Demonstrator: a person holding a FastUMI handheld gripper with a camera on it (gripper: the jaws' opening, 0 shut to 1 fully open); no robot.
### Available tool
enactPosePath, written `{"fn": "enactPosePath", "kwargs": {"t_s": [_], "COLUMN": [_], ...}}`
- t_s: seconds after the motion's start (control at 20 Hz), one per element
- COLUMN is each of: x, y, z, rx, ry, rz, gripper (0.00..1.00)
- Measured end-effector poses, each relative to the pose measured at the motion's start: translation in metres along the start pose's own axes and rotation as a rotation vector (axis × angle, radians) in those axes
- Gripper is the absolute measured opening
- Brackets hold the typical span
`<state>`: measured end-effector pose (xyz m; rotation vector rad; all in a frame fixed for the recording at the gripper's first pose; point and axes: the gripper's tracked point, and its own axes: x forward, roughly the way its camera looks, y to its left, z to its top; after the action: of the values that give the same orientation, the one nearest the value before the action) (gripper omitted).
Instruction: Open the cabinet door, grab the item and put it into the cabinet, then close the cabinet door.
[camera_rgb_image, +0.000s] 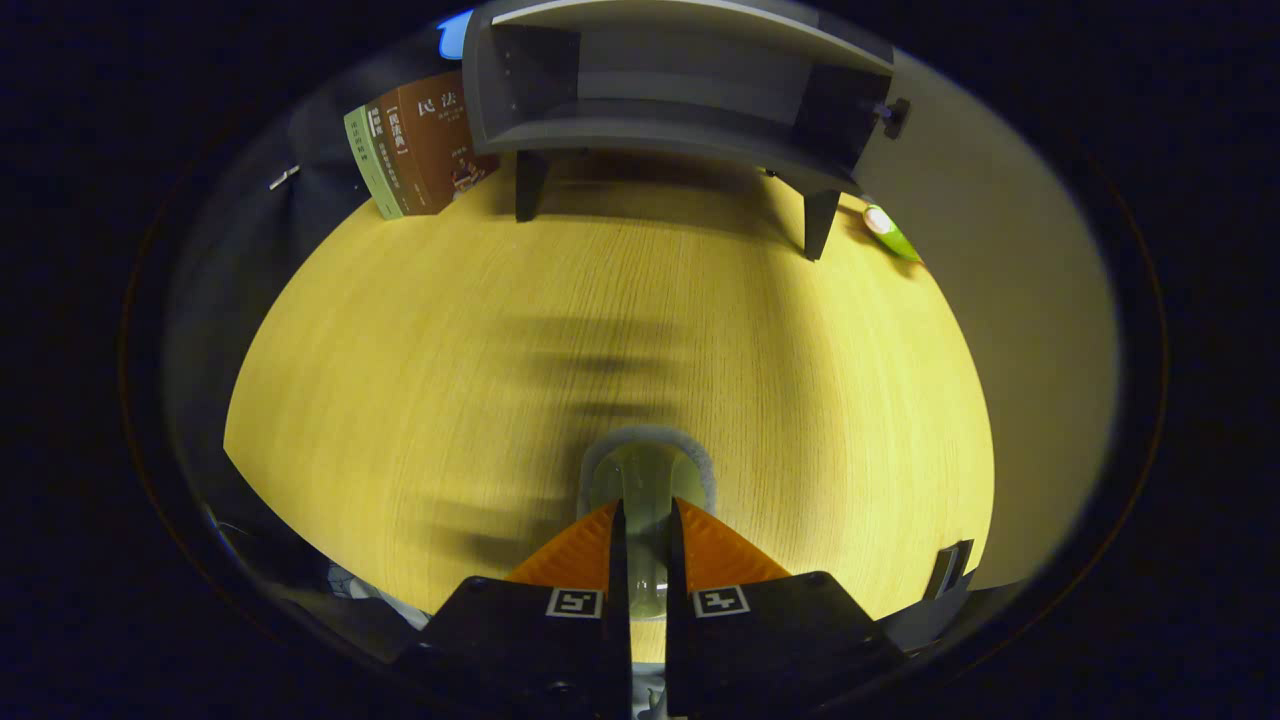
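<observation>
Clear glass (646, 480) sat clamped between the tongs (646, 520), which were closed on its sides, above the pale wood-grain worktop (420, 380). Beyond stood the grey cabinet (660, 90), door open, on dark legs. Books (415, 150) leaned beside it; plain wall (1000, 260) behind.

A staged household corner set up inside a booth, not a lived-in room. A pale wood-grain counter (420, 380) carries a small grey cabinet (670, 90) on short dark legs at its far edge, door swung open and shelf bare. A few books (420, 150) stand upright at the far left corner, beside the cabinet. A plain light wall (1010, 300) runs along the counter's right edge, and dark cloth hangs behind.
</observation>
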<state>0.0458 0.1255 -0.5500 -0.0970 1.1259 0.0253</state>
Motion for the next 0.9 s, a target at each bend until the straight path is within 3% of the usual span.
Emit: {"fn": "enactPosePath", "kwargs": {"t_s": [0.45,0.9], "x": [-0.103,-0.198], "y": [-0.012,-0.033], "z": [0.086,0.224], "rx": [0.076,0.06], "ry": [-0.26,-0.574], "rz": [-0.004,-0.016], "gripper": [0.18,0.18]}}
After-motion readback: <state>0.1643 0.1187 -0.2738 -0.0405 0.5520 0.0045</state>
